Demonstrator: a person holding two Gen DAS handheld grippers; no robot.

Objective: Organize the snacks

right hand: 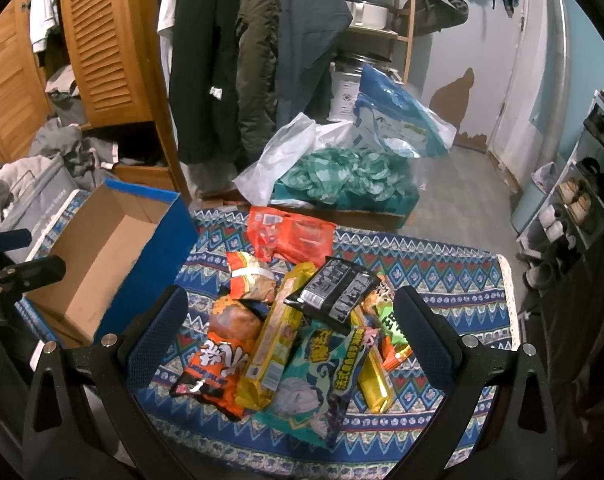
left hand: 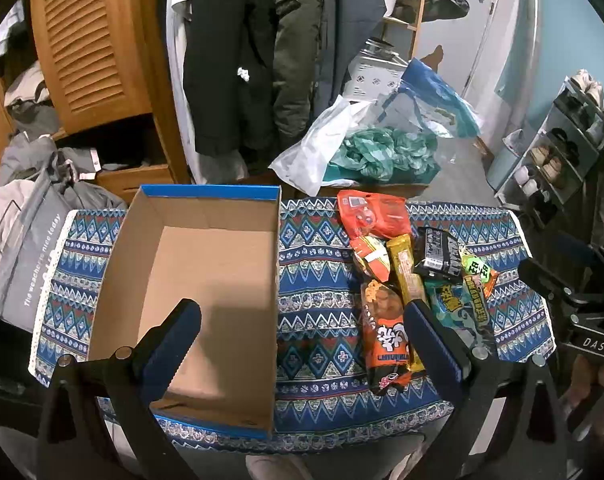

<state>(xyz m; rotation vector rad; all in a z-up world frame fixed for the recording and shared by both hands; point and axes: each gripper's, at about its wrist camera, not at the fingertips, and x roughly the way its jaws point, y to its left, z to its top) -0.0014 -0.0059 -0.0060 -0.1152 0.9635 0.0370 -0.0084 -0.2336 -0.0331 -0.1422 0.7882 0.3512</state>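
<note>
Both tongs, left gripper [left hand: 302, 344] and right gripper [right hand: 290, 332], gape empty | snack pile [right hand: 294, 332] at my 12 on cloth [right hand: 454, 280] | box [left hand: 206, 280] at 10 bare | I judge nothing sorted yet

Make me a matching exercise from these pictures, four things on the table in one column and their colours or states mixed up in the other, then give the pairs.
Things:
1. cardboard box
2. long snack bar
3. flat packet with white print
4. right hand-held gripper

States:
A. yellow
B. black
C. empty, blue outside
D. jaws wide open, nothing held

Pairs: 1-C, 2-A, 3-B, 4-D
</note>
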